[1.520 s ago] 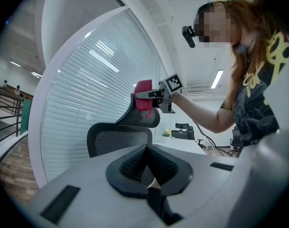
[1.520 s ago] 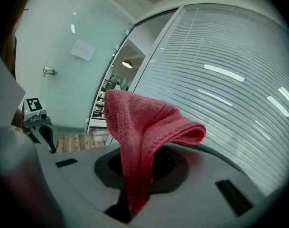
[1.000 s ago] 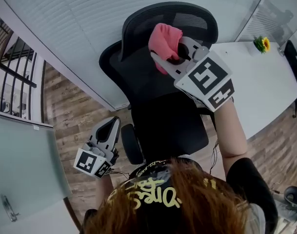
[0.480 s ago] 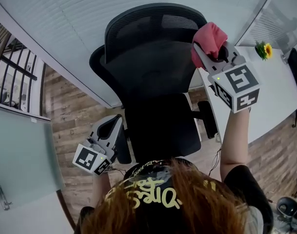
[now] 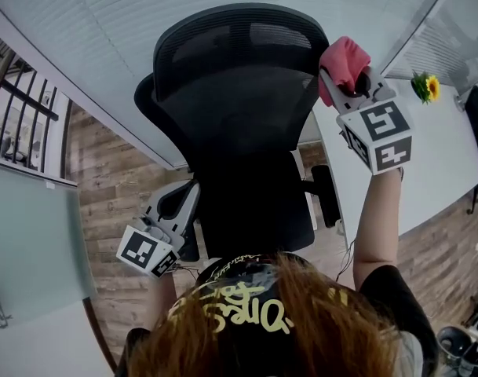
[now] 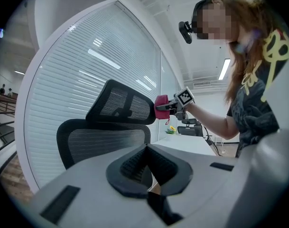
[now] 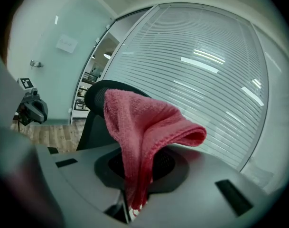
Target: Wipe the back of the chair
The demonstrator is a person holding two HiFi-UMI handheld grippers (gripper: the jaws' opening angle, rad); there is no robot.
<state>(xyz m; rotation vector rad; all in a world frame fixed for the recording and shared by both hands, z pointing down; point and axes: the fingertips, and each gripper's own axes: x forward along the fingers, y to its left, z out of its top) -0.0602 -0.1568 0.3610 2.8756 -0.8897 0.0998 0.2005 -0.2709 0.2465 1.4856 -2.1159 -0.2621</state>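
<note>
A black mesh office chair (image 5: 239, 93) with a headrest stands in front of me, its back toward a blind-covered glass wall. My right gripper (image 5: 342, 75) is raised at the headrest's right edge, shut on a pink cloth (image 5: 342, 60). In the right gripper view the pink cloth (image 7: 139, 132) drapes over the jaws, with the chair (image 7: 94, 113) behind it. My left gripper (image 5: 182, 203) hangs low beside the seat's left side, shut with nothing in it. The left gripper view shows the chair back (image 6: 101, 139), the headrest (image 6: 120, 106) and the cloth (image 6: 162, 108) touching the headrest's end.
A white table (image 5: 435, 155) with a small yellow flower (image 5: 424, 87) stands to the right, close to the chair's armrest (image 5: 326, 195). The blind-covered glass wall (image 5: 105, 22) runs behind the chair. A frosted glass panel (image 5: 27, 250) and a railing (image 5: 19, 108) are at left, above wood floor (image 5: 113, 210).
My right gripper carried the pink cloth from the middle of the headrest across to its right edge. The left gripper stayed low beside the seat.
</note>
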